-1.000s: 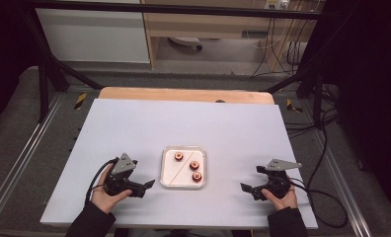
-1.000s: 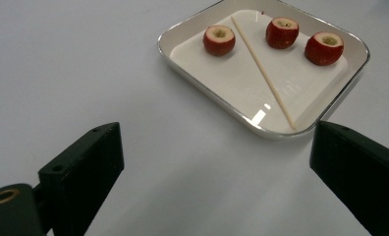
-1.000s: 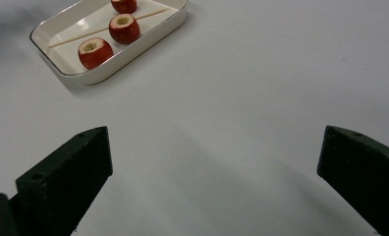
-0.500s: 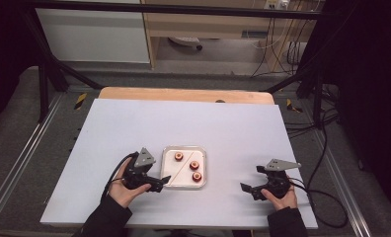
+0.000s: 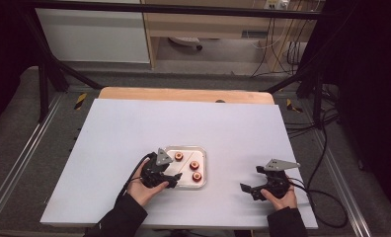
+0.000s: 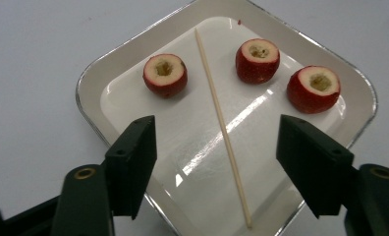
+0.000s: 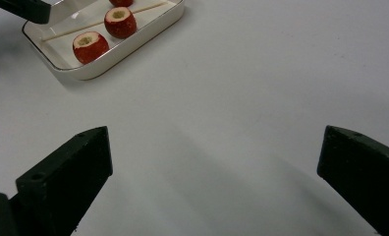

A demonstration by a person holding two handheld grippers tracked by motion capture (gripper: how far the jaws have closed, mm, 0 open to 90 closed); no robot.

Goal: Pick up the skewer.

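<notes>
A white tray [image 5: 205, 163] [image 6: 92, 98] at the table's middle front holds three cored red fruits [image 6: 165, 74] [image 6: 257, 60] [image 6: 314, 88] and a thin wooden skewer [image 6: 221, 123] that lies on its floor. My left gripper [image 5: 175, 180] [image 6: 217, 128] hangs over the tray's near-left edge. Its jaws are open on either side of the skewer without touching it, and they have just been closing. My right gripper [image 5: 249, 178] [image 7: 216, 135] rests to the right of the tray, jaws wide open over bare table. The tray [image 7: 133, 46] and two fruits [image 7: 91, 46] [image 7: 120, 22] lie ahead of it.
The white tabletop [image 5: 134, 128] stretches bare around the tray. A wooden strip [image 5: 183, 95] runs along its far edge. Black frame bars [image 5: 50, 74] and cables [image 5: 327, 197] flank the table.
My left gripper has moved right, from the table left of the tray to over its near edge, and its jaws have narrowed. The right gripper has stayed still.
</notes>
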